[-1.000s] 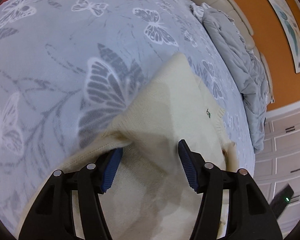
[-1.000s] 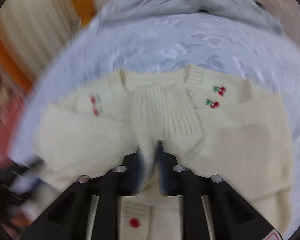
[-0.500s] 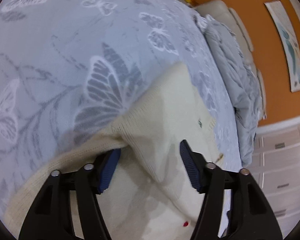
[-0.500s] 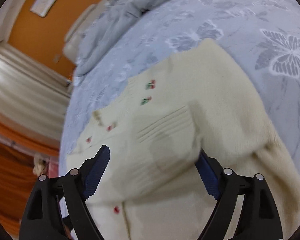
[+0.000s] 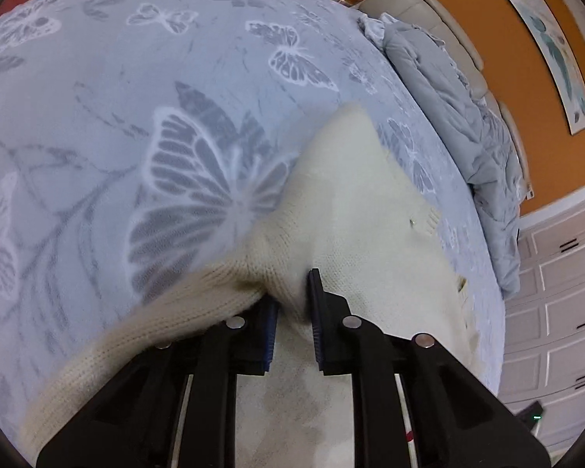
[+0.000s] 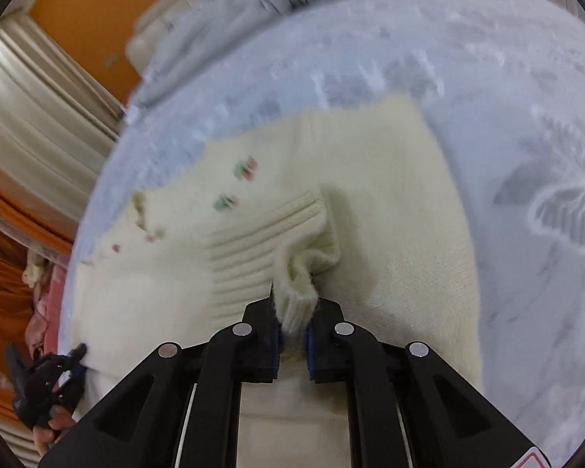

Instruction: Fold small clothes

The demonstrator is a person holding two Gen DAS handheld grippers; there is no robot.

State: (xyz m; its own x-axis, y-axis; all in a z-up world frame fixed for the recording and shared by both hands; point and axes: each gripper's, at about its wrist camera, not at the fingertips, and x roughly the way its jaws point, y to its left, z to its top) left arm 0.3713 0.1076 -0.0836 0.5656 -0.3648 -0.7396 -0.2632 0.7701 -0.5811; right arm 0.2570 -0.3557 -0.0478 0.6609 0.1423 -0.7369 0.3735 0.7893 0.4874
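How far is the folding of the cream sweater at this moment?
Done: the sweater lies spread on the bedspread, one sleeve already across the chest. In hand: the right gripper pinches that sleeve's ribbed cuff; the left gripper pinches a bunched fold at the other side. Left: the other sleeve and the body folds.

A bed point(image 5: 97, 124) with a grey butterfly-print cover carries a cream sweater point(image 5: 362, 202) lying flat toward 5 o'clock in the left wrist view, and a rumpled grey duvet point(image 5: 460, 148) at 2 o'clock.
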